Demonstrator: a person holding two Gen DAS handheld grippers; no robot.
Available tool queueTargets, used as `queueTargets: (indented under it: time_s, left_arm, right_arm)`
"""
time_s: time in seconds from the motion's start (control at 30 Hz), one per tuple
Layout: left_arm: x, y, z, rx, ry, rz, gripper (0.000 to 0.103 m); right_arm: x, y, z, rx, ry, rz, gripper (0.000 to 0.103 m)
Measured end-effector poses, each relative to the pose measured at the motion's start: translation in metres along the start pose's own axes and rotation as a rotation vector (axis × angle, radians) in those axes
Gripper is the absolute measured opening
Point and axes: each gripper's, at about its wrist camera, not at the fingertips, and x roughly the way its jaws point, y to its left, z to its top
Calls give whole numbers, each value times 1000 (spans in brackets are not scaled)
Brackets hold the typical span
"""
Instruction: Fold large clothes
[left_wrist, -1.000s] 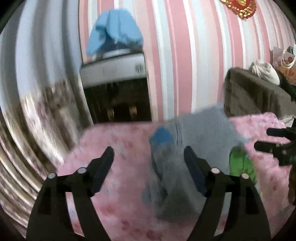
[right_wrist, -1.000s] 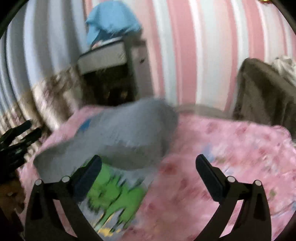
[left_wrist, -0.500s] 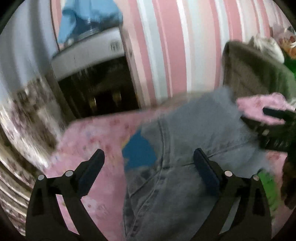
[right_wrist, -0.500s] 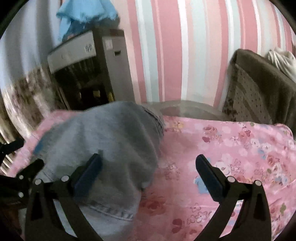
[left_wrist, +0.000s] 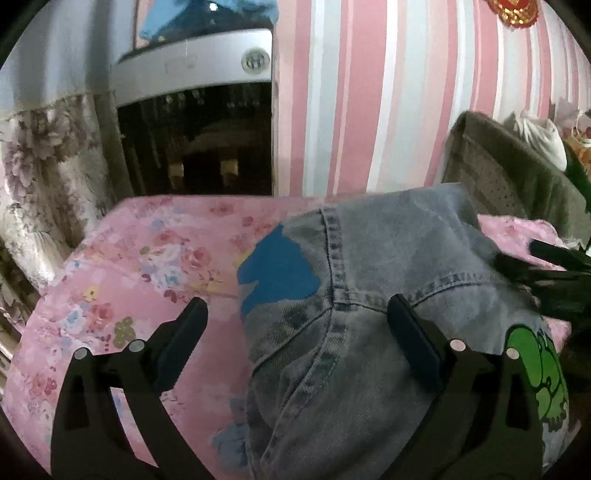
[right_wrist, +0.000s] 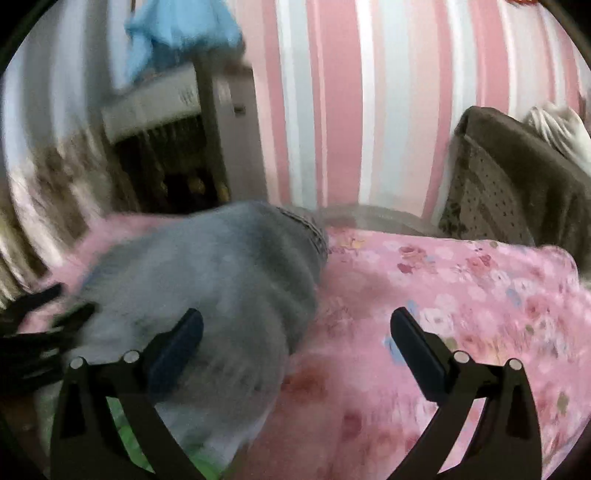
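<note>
A grey denim garment (left_wrist: 388, 295) with a blue patch (left_wrist: 275, 273) lies bunched on a pink floral bed cover (left_wrist: 147, 266). Its folded part rests over a white piece with a green cartoon print (left_wrist: 539, 373). My left gripper (left_wrist: 297, 332) hovers just above the denim, jaws wide open, nothing between the pads. In the right wrist view the same denim (right_wrist: 207, 288) looks blurred at the left. My right gripper (right_wrist: 295, 339) is open over the garment's right edge and the pink cover (right_wrist: 461, 295). The right gripper's fingers (left_wrist: 554, 266) show at the right edge of the left wrist view.
A pink and white striped wall (left_wrist: 369, 92) stands behind the bed. A grey appliance (left_wrist: 192, 74) with a blue cloth on top is at the back left, next to a floral curtain (left_wrist: 44, 177). A brown covered seat (right_wrist: 517, 177) stands at the back right.
Both grippers have sunk closer to the bed. The denim has dropped from the air onto the cover, over the green-printed piece. My left jaws have spread wider.
</note>
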Motion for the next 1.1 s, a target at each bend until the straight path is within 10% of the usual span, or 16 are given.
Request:
queueTargets:
  time_s: [0.43,0.57,1.1]
  left_arm:
    - [-28,2,-10,-9,-92,-49,100]
    - [-30,2,-11,-2,-98,-66,100]
    - [-35,-4,-12,22,-123,-38,100]
  right_arm:
    - [-80,-12,-78,89,-6,-12,101]
    - [-112,-5,-96,92,-166,-108,101]
    - [-129,15,-99,-7,-257,-156,101]
